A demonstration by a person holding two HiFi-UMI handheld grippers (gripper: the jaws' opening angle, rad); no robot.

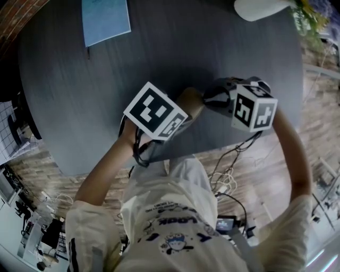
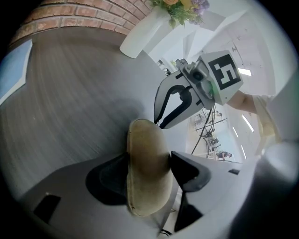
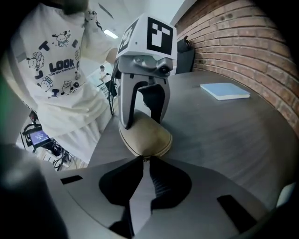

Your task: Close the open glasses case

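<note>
A tan fabric glasses case (image 2: 145,154) is held over the near edge of the dark round table (image 1: 159,48). My left gripper (image 2: 148,166) is shut on it, one pad against each long side. In the right gripper view the same case (image 3: 145,135) lies straight ahead, with the left gripper (image 3: 142,116) clamped across its far part. My right gripper (image 3: 143,160) has its tips pinched together at the case's near end, on a small zipper pull (image 3: 143,159). In the head view the case (image 1: 191,101) shows between the two marker cubes, and the right gripper (image 1: 208,100) is at its right end.
A blue notebook (image 1: 105,18) lies at the table's far left. A white vase base (image 1: 260,8) with flowers stands at the far right edge. Cables (image 1: 228,170) lie on the wooden floor beside the table. A brick wall (image 3: 243,42) runs behind the table.
</note>
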